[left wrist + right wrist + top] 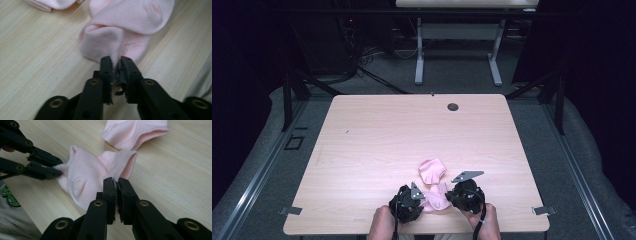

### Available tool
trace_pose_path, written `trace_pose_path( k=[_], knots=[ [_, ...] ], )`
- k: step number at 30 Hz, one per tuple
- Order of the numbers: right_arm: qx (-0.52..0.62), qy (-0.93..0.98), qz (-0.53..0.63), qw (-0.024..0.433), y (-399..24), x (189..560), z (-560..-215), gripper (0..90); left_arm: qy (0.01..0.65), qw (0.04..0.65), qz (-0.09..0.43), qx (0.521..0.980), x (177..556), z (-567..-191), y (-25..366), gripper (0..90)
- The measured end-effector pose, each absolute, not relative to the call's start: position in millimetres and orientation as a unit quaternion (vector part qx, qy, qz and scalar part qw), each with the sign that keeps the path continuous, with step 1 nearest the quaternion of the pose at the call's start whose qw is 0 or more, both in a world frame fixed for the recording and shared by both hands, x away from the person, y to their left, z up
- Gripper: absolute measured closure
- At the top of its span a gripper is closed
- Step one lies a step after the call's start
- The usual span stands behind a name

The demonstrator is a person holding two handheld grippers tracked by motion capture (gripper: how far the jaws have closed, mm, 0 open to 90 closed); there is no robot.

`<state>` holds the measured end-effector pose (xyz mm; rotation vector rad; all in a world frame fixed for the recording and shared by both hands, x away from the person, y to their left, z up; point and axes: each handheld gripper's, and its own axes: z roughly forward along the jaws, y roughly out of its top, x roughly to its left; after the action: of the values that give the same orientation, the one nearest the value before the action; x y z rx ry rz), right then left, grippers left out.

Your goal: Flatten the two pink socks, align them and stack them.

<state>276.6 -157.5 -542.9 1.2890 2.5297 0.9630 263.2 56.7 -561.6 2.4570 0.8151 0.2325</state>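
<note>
Sock between both clamped grippers

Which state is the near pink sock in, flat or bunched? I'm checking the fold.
Bunched: the near sock humps up off the table, pinched at opposite ends by the left gripper and right gripper.

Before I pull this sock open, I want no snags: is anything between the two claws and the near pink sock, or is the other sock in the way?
Nothing visible. The left claw and right claw each pinch the near pink sock directly. The other sock lies farther back, close beside it on the table.
</note>
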Motion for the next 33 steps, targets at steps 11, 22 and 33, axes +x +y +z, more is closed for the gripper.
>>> trace_pose_path(
  k=[11, 22, 33],
  knots=[
    [0.426, 0.838, 0.334, 0.074, -174, 274, -532, 84.8, 0.294, 0.231, 0.202, 0.905, 272, -549, 83, 86.3],
    [0.440, 0.840, 0.305, 0.092, -174, 280, -545, 54.1, 0.329, 0.271, 0.119, 0.897, 276, -552, 94, 54.7],
    [0.365, 0.888, 0.261, 0.101, -112, 275, -548, 48.1, 0.343, 0.284, 0.049, 0.894, 286, -560, 96, 48.6]
  ],
)
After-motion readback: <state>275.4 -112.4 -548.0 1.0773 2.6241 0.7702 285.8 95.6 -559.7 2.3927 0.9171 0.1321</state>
